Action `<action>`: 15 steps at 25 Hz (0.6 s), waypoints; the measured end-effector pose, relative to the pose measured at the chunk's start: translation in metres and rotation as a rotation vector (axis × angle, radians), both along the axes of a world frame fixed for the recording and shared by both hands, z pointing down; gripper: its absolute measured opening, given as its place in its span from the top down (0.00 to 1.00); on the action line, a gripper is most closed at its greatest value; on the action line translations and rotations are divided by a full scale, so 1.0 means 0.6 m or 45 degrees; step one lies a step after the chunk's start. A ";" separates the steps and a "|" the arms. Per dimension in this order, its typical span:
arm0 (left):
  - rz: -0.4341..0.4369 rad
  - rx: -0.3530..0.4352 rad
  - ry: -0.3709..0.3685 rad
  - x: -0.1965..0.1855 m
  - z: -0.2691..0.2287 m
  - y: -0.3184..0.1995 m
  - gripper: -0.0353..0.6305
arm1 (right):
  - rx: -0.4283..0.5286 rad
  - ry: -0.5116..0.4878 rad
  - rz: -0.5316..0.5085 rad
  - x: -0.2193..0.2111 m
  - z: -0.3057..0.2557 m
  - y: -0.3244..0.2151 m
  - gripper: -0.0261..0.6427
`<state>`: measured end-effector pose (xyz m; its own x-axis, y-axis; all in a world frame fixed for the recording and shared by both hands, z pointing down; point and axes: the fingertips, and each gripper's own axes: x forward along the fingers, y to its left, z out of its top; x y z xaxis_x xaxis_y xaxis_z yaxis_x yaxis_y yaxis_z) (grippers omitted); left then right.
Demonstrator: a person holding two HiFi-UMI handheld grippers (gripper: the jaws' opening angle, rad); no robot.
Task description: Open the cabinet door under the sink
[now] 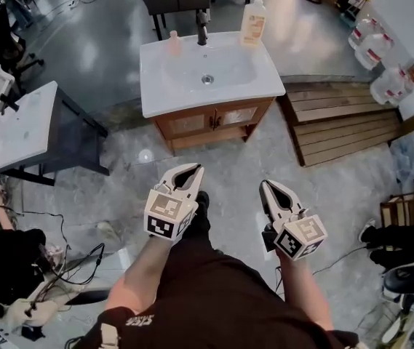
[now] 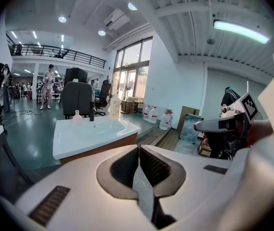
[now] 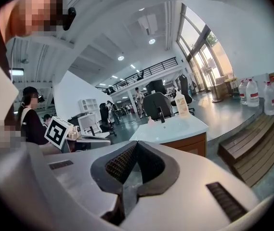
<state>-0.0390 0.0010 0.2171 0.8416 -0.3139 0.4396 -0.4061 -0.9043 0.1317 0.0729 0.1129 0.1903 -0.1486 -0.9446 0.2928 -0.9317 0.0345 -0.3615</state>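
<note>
A white sink top [image 1: 214, 86] rests on a brown wooden cabinet whose two doors [image 1: 210, 121] are closed, with dark handles at the middle. My left gripper [image 1: 196, 168] hangs well short of the cabinet, jaws shut and empty, pointing towards it. My right gripper [image 1: 264, 185] is beside it, a little further back, also shut on nothing. In the left gripper view the sink [image 2: 91, 134] lies ahead beyond the closed fingertips [image 2: 138, 148]. In the right gripper view the sink and cabinet [image 3: 175, 131] stand ahead of the closed gripper [image 3: 136, 144].
A black tap [image 1: 202, 27], a small pink bottle [image 1: 174, 42] and a large pump bottle [image 1: 253, 20] stand on the sink. Wooden pallets [image 1: 341, 118] lie right of the cabinet, water jugs [image 1: 381, 57] behind them. A white table [image 1: 25, 126] is at left, cables on the floor.
</note>
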 end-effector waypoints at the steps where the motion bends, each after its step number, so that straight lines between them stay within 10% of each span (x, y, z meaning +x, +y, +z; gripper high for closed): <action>1: -0.002 -0.013 0.004 0.013 0.010 -0.029 0.91 | -0.011 0.004 0.002 0.012 0.006 -0.033 0.94; 15: 0.000 -0.063 -0.038 0.136 0.087 -0.276 0.91 | -0.138 0.027 -0.073 0.086 0.093 -0.329 0.94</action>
<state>0.0424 -0.1648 0.2690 0.8276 -0.2914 0.4797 -0.4107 -0.8969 0.1637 0.1244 -0.0842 0.2462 -0.1939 -0.8974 0.3964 -0.9367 0.0493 -0.3465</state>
